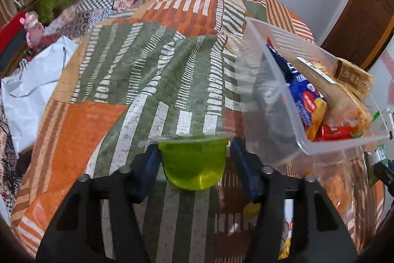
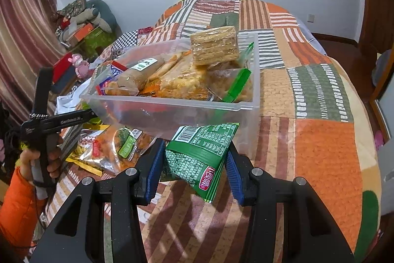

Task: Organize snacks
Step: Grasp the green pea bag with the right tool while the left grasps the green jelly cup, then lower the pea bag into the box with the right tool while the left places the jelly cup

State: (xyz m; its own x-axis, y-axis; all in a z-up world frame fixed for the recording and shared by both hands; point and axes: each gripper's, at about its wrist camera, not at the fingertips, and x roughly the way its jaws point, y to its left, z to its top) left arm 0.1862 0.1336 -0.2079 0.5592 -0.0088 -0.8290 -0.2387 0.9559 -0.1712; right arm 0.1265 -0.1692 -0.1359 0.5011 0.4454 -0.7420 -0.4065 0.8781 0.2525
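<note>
Patchwork quilt (image 1: pixel 98 120) underneath; clear plastic bin (image 2: pixel 172 110) heaped with snacks. Green packet (image 2: pixel 199 159), light and crinkly, pinched mid-body by right gripper (image 2: pixel 194 164). Jelly cup (image 1: pixel 193 162), probably slippery and squashable, clamped below its rim by left gripper (image 1: pixel 194 164).

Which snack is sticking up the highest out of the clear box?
The block of stacked wafer biscuits in clear wrap. It sits on top of the pile in the clear box, well above the rim, while the other packets lie lower.

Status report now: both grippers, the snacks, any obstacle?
Left gripper shut on green jelly cup. Right gripper shut on green snack packet. Clear plastic bin ahead, nearly full. Nothing blocking.
</note>
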